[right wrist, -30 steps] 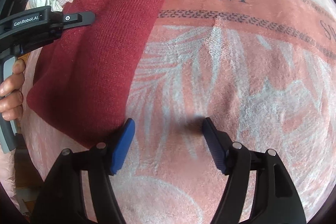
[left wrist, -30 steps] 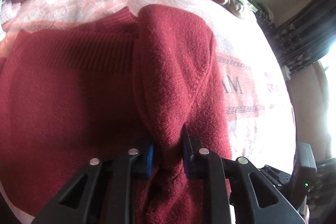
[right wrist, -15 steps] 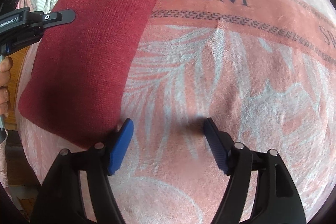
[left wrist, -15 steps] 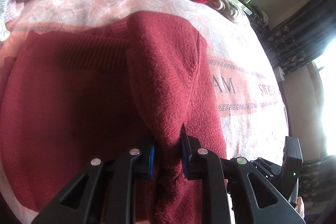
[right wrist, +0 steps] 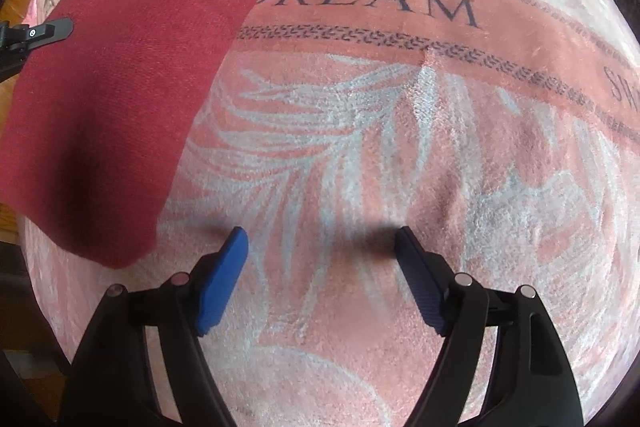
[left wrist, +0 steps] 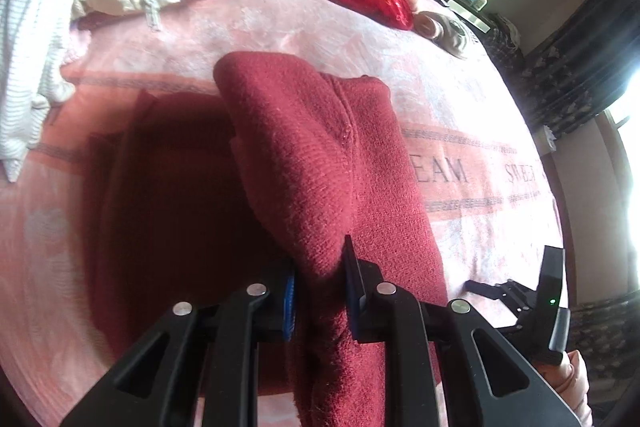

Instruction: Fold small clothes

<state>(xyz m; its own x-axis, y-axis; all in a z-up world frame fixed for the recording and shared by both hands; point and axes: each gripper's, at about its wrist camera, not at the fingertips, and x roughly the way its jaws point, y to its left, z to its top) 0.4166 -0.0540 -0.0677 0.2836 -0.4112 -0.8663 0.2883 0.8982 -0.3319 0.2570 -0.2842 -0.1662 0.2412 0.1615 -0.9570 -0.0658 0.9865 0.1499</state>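
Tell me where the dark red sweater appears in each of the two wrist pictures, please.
Left wrist view: the dark red sweater fills the centre, a fold of it pinched in the left claw.
Right wrist view: the sweater lies at the upper left, beside the open right claw.
Shared landmark: the word DREAM on the pink blanket, right of the sweater.

Black left gripper [left wrist: 318,295], blue pads; silver screws
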